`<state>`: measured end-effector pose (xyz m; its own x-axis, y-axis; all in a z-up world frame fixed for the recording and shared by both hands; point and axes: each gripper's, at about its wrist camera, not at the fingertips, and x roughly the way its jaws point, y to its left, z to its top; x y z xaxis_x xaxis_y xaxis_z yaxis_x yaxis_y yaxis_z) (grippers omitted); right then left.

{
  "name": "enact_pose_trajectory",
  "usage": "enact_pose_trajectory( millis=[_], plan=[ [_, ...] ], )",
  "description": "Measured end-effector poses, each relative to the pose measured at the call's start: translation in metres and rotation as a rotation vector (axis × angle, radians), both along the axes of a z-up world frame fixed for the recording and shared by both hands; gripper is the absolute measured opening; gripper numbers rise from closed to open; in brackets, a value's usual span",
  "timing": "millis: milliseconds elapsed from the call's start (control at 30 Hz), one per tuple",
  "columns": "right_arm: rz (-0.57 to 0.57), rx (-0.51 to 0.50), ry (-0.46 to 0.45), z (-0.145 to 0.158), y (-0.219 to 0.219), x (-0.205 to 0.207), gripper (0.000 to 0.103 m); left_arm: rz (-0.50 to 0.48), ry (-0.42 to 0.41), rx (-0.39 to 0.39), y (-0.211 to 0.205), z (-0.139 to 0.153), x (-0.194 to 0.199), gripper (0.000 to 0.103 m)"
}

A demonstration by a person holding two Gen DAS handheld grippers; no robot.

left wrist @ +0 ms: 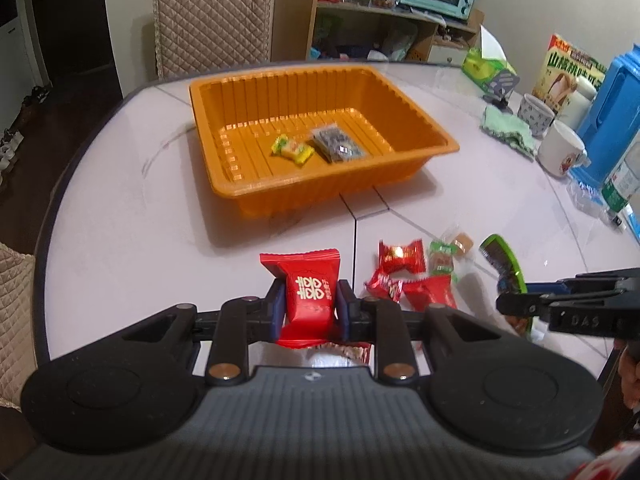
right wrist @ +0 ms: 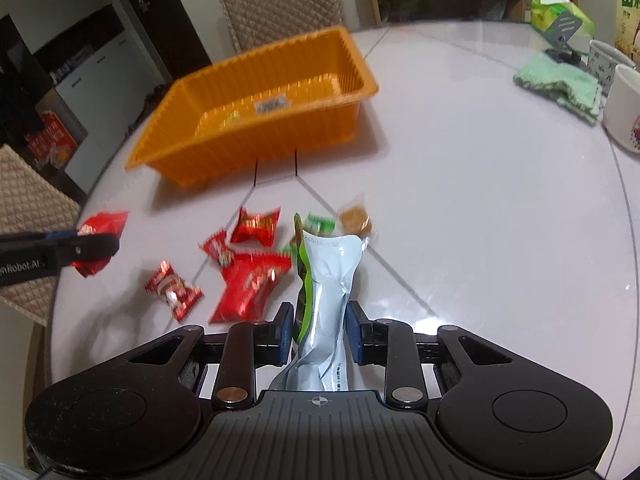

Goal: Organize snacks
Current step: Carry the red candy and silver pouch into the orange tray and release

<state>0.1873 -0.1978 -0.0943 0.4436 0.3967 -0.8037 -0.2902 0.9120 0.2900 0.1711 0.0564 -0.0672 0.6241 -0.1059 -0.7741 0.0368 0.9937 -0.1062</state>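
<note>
**Both grippers clamped on snacks near the orange tray**

Left wrist view: the left gripper (left wrist: 310, 304) pinches a red foil candy packet with white characters (left wrist: 309, 296) above the near table edge, angled down. The ribbed orange plastic tray (left wrist: 224, 132) lies beyond.

Right wrist view: the right gripper (right wrist: 319, 330) grips a silver-and-green foil pouch (right wrist: 326, 280), tilted downward; loose red-wrapped candies (right wrist: 248, 284) lie left.
</note>
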Motion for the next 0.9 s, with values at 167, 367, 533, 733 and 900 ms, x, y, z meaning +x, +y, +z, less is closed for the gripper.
enact_pose_trajectory(
  millis=[167, 367, 533, 733, 900],
  plan=[
    [-0.025, 0.031, -0.044, 0.024, -0.013, 0.018, 0.029, 0.021, -0.049, -0.001, 0.011, 0.016, 0.009, 0.023],
    [-0.039, 0.056, -0.100, 0.051, -0.021, 0.054, 0.029, 0.046, -0.097, 0.032, 0.023, 0.028, 0.034, 0.023],
    [-0.011, 0.066, -0.155, 0.070, -0.010, 0.088, 0.029, 0.059, -0.130, 0.033, 0.030, 0.036, 0.063, 0.023],
    [0.014, 0.105, -0.181, 0.078, 0.013, 0.132, 0.029, 0.063, -0.161, 0.056, 0.031, 0.043, 0.099, 0.023],
    [0.048, 0.096, -0.192, 0.074, 0.037, 0.162, 0.029, 0.066, -0.156, 0.065, 0.029, 0.039, 0.125, 0.023]
  ],
)
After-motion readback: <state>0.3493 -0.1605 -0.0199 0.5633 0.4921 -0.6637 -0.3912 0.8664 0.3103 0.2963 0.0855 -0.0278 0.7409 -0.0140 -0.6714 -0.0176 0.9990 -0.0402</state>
